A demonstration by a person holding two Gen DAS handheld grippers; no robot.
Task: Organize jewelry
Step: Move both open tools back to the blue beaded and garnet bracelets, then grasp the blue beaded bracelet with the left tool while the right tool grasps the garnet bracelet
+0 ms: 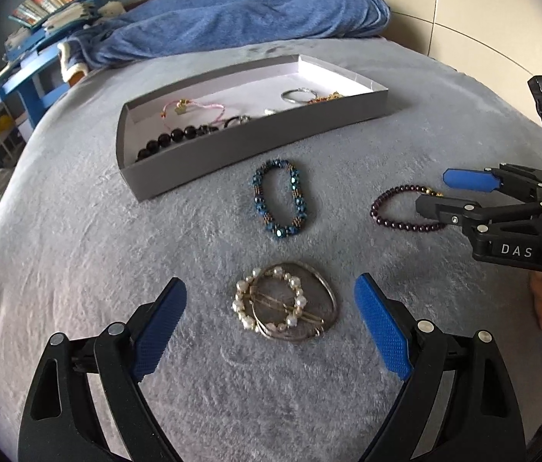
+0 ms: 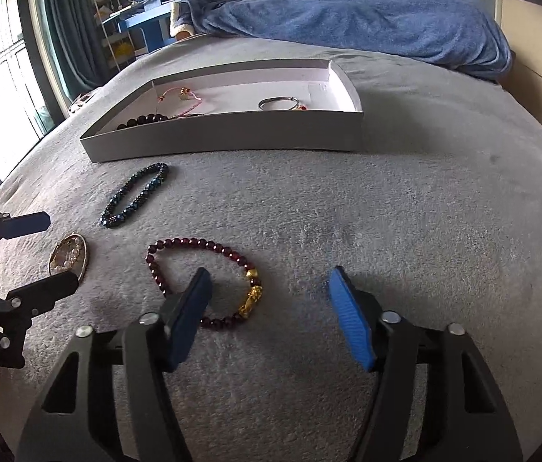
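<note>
A: Log the bed, left to right.

B: Grey box [image 1: 209, 161] at far left on the grey blanket [image 1: 78, 269], its long axis running left-near to right-far. Inside: black bead bracelet [image 1: 170, 140], pink cord bracelet [image 1: 194, 111], silver ring bangle [image 1: 297, 95].

A: Loose pieces?

B: Blue bead bracelet [image 1: 279, 204] just in front of the box, an oval with its long axis pointing away from the left camera. Nearer, the pearl ring and silver bangle [image 1: 286, 302] lie overlapped, between the fingers of the left gripper [image 1: 271, 319], jaws wide, nothing held.

A: Right side?

B: Dark red bead bracelet [image 2: 201, 281], gold charm [image 2: 251, 296] at its right-hand end, long axis slanting left-far to right-near in the right view. Right gripper [image 2: 271, 315] spread wide, empty; its left finger [image 2: 190, 315] sits over the loop's near edge. Contact: cannot tell.
</note>
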